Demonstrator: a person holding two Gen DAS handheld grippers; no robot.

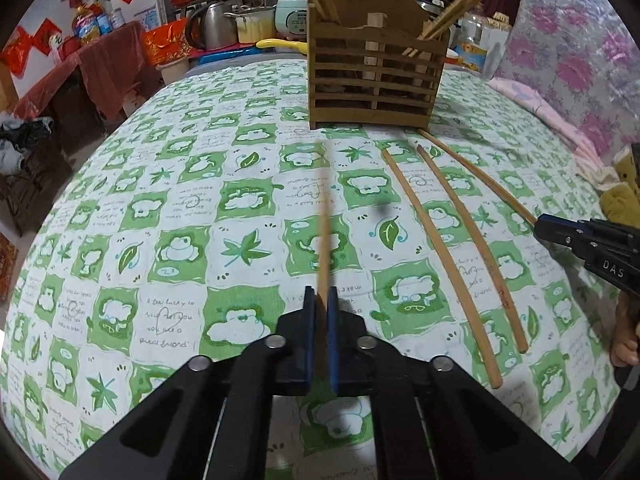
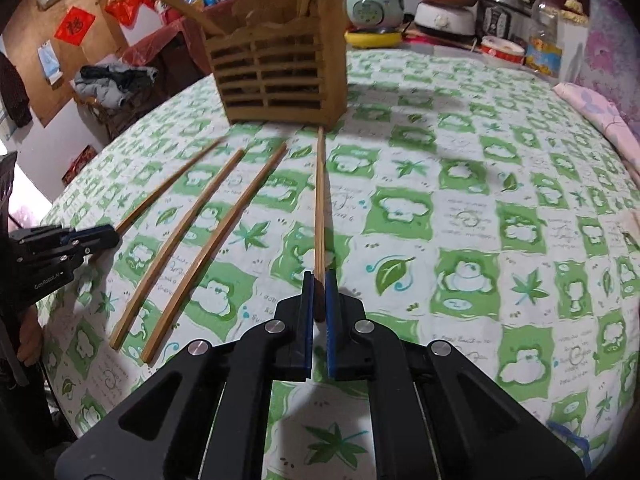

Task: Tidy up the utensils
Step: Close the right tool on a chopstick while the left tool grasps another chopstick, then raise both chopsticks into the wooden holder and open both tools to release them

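Observation:
A slatted wooden utensil holder [image 1: 376,76] with several chopsticks in it stands at the far side of the green-patterned tablecloth [image 1: 180,240]; it also shows in the right wrist view [image 2: 280,76]. My left gripper [image 1: 321,300] is shut on a chopstick [image 1: 323,216] that points toward the holder and looks blurred. My right gripper [image 2: 319,284] is shut on another chopstick [image 2: 319,200] whose far tip lies at the holder's base. Two loose chopsticks [image 1: 440,256] [image 1: 472,240] lie on the cloth between the grippers. The right gripper [image 1: 540,229] shows at the left view's right edge.
Beyond the table stand a kettle [image 1: 216,24], rice cookers [image 2: 374,4], jars [image 2: 544,32] and a yellow dish [image 2: 372,38]. A pink floral cloth [image 1: 560,60] hangs on the right. A red-draped side table [image 1: 100,64] and a pile of clothes [image 2: 116,80] stand to the left.

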